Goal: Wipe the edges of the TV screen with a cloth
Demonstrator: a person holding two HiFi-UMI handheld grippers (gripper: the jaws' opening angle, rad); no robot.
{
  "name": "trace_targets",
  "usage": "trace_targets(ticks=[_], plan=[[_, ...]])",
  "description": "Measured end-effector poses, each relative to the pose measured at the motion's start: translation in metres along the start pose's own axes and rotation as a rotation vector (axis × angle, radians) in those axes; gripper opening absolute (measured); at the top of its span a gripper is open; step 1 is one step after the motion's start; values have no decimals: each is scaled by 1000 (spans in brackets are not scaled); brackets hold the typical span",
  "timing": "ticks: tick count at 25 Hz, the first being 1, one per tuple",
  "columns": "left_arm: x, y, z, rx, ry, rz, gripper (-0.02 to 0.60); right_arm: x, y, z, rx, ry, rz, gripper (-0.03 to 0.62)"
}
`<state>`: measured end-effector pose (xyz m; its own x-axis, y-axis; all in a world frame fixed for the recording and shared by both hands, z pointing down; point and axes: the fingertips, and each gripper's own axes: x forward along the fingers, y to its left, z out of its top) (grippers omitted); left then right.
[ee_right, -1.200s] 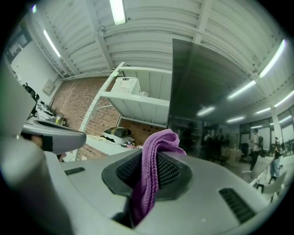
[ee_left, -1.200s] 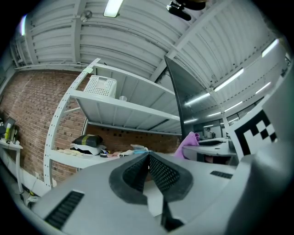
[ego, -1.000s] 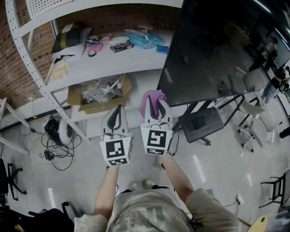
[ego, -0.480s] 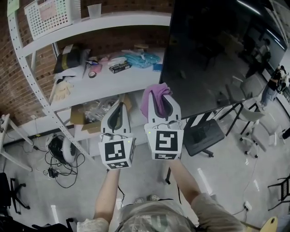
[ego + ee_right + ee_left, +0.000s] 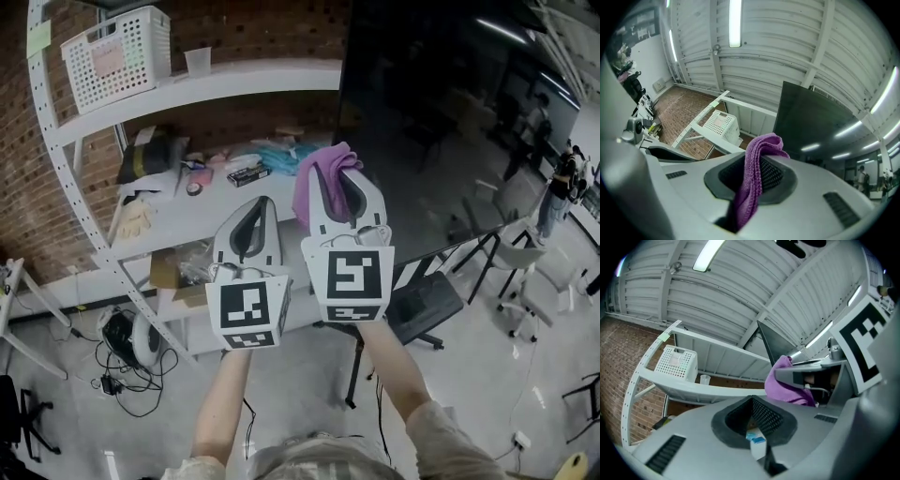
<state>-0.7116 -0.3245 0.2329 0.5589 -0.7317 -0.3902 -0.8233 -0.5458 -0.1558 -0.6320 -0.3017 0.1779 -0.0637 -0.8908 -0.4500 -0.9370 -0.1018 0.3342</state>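
A large dark TV screen (image 5: 441, 122) on a wheeled stand fills the right of the head view; its left edge (image 5: 342, 103) runs down just right of the cloth. My right gripper (image 5: 339, 180) is shut on a folded purple cloth (image 5: 319, 173), which sticks out past the jaw tips close to that edge. In the right gripper view the cloth (image 5: 757, 173) hangs between the jaws, with the TV screen (image 5: 815, 126) ahead. My left gripper (image 5: 255, 217) is raised beside the right one, shut and holding nothing. The left gripper view shows the cloth (image 5: 787, 383) to the right.
A white metal shelving unit (image 5: 197, 89) stands against a brick wall at the left, with a white basket (image 5: 117, 56), a cup (image 5: 198, 61) and assorted clutter on its shelves. A cardboard box (image 5: 173, 267) and cables (image 5: 122, 342) lie below. Chairs (image 5: 534, 272) stand at the right.
Both grippers have risen from near the TV's lower left corner. The cloth now sits beside the screen's left edge, higher up. The head view has tilted upward, bringing the basket into view.
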Motion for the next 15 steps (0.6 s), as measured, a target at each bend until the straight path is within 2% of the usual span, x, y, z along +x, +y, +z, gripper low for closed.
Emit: trace_targets(ticks=[6,9,15], plan=[[22,-2,48,31,-70,-33,15,21,-20,56,-56,-72,-16,62],[33,-3,78,50,-117,-45,15,34,-32,83,-46,-100,-17,63],[51,-8,121,78,-170,-69,15,54,-48,122,-95,-126,-26,63]])
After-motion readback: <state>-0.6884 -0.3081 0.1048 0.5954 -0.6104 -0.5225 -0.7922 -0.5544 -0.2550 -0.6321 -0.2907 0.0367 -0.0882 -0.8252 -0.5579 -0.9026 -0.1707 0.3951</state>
